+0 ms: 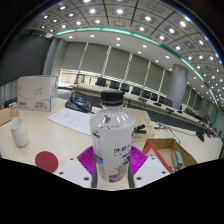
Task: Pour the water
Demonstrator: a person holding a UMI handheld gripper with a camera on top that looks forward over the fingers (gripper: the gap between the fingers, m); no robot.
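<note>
Gripper view. Item: gripper (111, 163), two fingers with pink pads (87, 156), closed against either side of a bottle. Item: bottle (111, 140), clear plastic, white cap, white label with pink markings, upright, held between the fingers and lifted in front of the surface. Item: surface (55, 135), pale, wide, running off to both sides. Item: red round lid or coaster (46, 160), flat on the surface, left of the fingers. Item: white cup (17, 132), upright, further left, apart from the red disc. Item: white box (37, 93), printed, standing beyond the cup. Item: papers (70, 120), lying behind the bottle. Item: cardboard box (170, 152), right of the bottle. Background: office room, rows of windows, ceiling spotlights.
</note>
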